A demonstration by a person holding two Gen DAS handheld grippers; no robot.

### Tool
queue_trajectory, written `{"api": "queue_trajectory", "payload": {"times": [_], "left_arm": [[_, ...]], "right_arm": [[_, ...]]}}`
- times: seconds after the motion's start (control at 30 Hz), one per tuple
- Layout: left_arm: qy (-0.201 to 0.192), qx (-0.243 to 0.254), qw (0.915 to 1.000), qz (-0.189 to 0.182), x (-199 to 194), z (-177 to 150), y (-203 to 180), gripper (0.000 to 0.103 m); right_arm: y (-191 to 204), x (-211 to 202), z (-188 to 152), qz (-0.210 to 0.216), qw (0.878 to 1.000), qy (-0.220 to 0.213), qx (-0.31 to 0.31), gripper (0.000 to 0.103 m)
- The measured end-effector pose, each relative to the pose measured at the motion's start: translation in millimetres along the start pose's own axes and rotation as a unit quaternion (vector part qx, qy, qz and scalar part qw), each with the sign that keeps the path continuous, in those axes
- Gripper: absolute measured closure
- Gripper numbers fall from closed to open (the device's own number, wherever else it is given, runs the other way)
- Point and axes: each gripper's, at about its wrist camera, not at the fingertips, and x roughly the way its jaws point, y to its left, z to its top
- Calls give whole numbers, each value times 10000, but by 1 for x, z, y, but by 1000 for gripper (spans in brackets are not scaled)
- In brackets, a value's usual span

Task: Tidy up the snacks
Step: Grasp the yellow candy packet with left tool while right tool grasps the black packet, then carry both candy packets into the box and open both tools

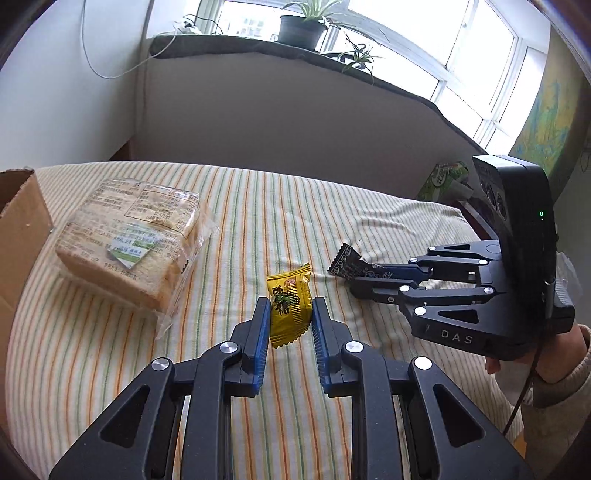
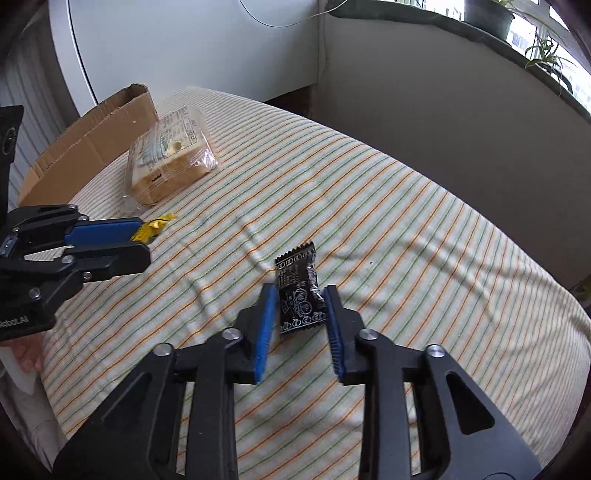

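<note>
A yellow candy packet lies on the striped cloth between the fingers of my left gripper, which touch its sides; it also shows in the right wrist view. A black candy packet lies between the fingers of my right gripper, which straddle it with small gaps; it also shows in the left wrist view. A wrapped loaf of sliced bread lies to the left, also seen in the right wrist view. A cardboard box stands beyond it.
The striped cloth covers the table. A green package sits at the far right edge. A grey wall and a windowsill with potted plants stand behind. A person's hand holds the right gripper.
</note>
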Motion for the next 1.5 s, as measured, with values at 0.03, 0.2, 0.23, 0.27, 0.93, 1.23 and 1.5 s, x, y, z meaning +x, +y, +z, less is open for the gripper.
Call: {"api": "queue_trajectory", "payload": {"times": [0.03,0.2,0.23,0.27,0.93,1.23,1.5], "left_arm": [[-5,-1,10000,-12,-4,-1,1,83],[-85,-18,10000,-34,-24,-7,5,83],[-90,-32,9999,-52,-26,-7,6,83],[-97,-43,9999,-64,-28,-7,7,83],[-796,25,9956,-488,-97,-27,7,83],[-1668,584,9827,-552,-182,-27,-9,83],[-1869,462,9805,-398,-203,-28,24,83]], "right_arm": [[-1,-2,1,-60,9999,-50,-85,49],[1,17,15,61,9995,233,-221,47],[2,19,18,93,9995,267,-166,54],[3,18,19,61,9995,281,-126,61],[100,-114,-61,-457,9538,-2075,2126,76],[150,-178,-39,-722,9462,-2615,1767,76],[187,-170,-7,-643,9540,-2555,1430,75]]}}
